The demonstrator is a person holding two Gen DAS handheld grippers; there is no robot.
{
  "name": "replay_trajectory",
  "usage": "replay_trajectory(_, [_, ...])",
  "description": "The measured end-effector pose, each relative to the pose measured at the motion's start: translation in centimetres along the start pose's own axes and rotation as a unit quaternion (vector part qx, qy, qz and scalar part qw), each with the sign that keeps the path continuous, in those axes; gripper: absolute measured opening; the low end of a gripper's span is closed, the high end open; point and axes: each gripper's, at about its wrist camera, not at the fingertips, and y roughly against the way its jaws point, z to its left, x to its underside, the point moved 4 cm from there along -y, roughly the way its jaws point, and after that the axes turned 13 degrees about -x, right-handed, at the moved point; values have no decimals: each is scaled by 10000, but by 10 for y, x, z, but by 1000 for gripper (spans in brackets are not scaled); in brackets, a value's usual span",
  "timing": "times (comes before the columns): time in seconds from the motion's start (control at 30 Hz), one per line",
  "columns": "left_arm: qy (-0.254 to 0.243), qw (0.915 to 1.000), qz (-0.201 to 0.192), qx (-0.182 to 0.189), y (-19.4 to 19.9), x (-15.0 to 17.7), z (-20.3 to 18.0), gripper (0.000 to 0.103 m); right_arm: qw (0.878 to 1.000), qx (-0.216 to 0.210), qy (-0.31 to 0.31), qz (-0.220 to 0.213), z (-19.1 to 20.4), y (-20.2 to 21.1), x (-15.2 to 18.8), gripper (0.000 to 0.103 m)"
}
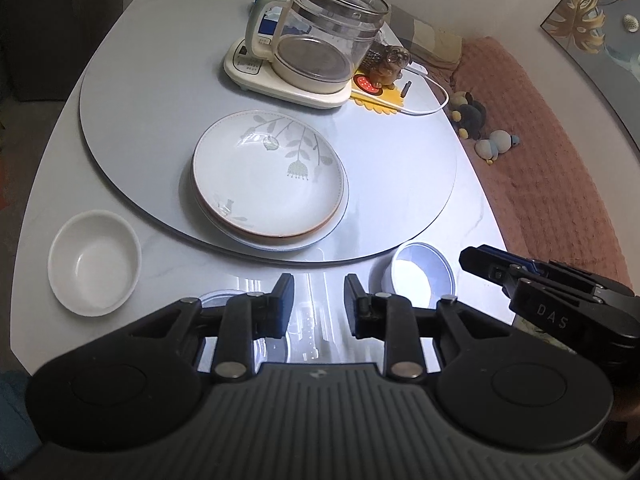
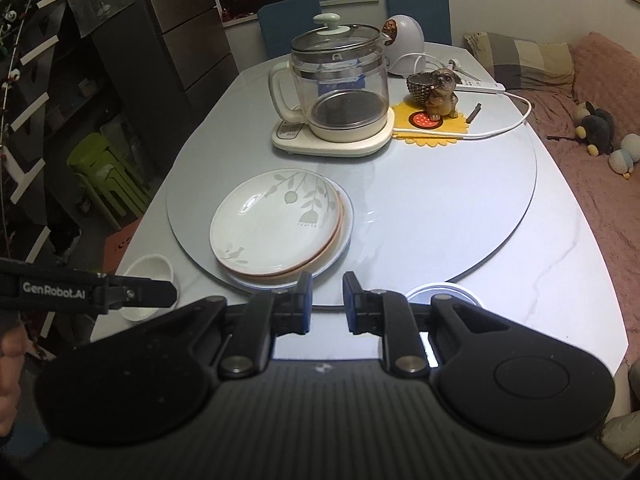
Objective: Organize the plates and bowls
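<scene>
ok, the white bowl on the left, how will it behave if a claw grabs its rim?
The white bowl looks glazed and glossy, so probably slippery in a pinch. It seems rigid ceramic: likely chips if dropped. Wide and low, it probably slides on the shiny table rather than tipping.

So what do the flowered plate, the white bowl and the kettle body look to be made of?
Flowered plate: likely glazed ceramic, glossy, with light glinting off its printed surface. White bowl: probably glazed ceramic or porcelain, though melamine can't be ruled out; smooth, opaque, soft sheen. Kettle body: clear glass by its see-through wall, with a cream, plastic-looking handle.
</scene>
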Motion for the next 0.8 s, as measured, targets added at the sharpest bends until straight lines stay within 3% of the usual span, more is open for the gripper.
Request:
replay_trajectory(0.13, [-50, 10000, 52, -12, -10, -4, -15, 44, 9998, 153, -93, 8, -22, 5, 2, 21])
replay_trajectory(0.2, [-120, 9999, 42, 1, -14, -5, -24, 50, 9996, 233, -148, 32, -33, 6, 4, 48])
replay_trajectory(0.27, [-152, 9998, 93, 23, -21, -6, -32, 53, 9992, 321, -236, 16, -44, 6, 7, 66])
replay_trajectory(0.4, [-226, 9995, 202, 67, -40, -10, -50, 60, 9985, 334, -411, 144, -66, 1, 12, 67])
replay_trajectory(0.8, [-540, 9969, 577, -62, -98, -3, -107, 62, 9954, 316, -606, 669, -141, -30, 28, 66])
